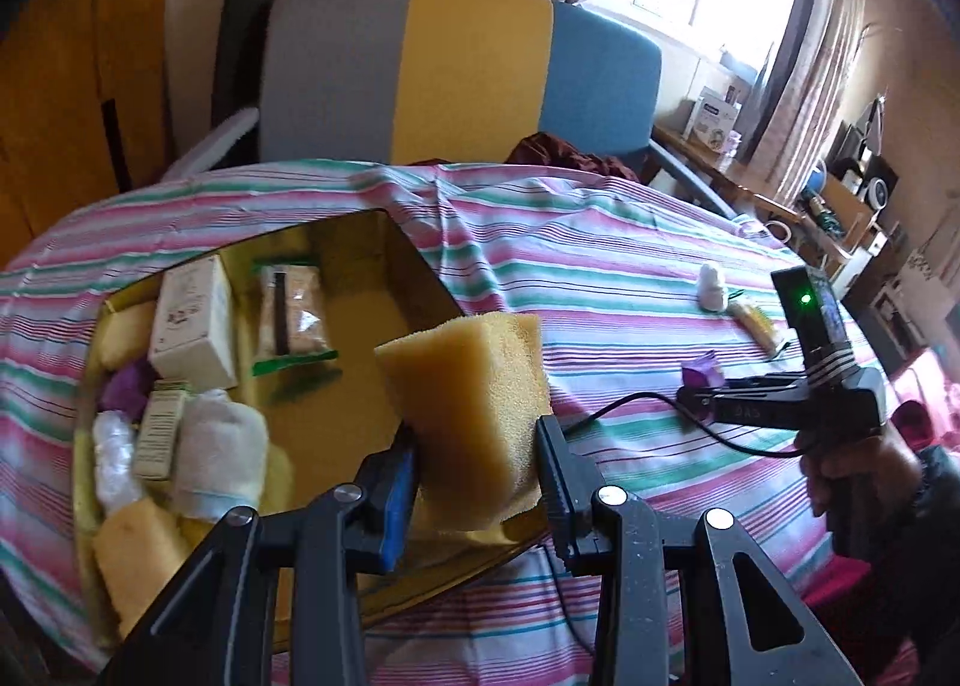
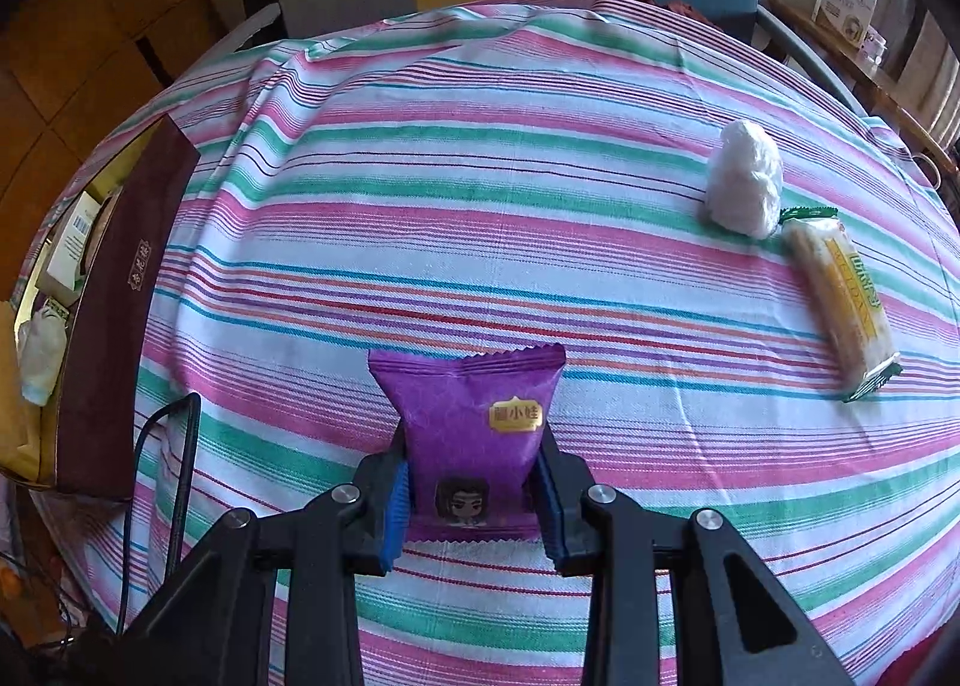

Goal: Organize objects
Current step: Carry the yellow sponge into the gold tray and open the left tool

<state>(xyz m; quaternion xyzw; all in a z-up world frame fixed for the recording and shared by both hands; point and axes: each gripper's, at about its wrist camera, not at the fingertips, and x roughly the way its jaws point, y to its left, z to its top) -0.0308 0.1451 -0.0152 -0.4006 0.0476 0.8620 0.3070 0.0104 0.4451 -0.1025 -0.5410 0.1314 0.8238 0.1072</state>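
My left gripper (image 1: 477,467) is shut on a yellow sponge (image 1: 468,404) and holds it above the right edge of the gold-lined box (image 1: 384,242). The box holds a white carton (image 1: 192,326), a snack bar packet (image 1: 294,314), a small green-topped box (image 1: 159,428), a rolled cloth (image 1: 219,458) and other sponges (image 1: 141,554). My right gripper (image 2: 474,497) is shut on a purple snack packet (image 2: 471,434), over the striped tablecloth (image 2: 480,242); this gripper also shows in the left wrist view (image 1: 699,380).
A white wrapped lump (image 2: 744,179) and a yellow snack bar (image 2: 840,296) lie on the cloth at the right. The box's brown side (image 2: 114,326) stands at the left. A cable (image 2: 174,446) trails by it. A grey, yellow and blue chair (image 1: 456,68) stands behind the table.
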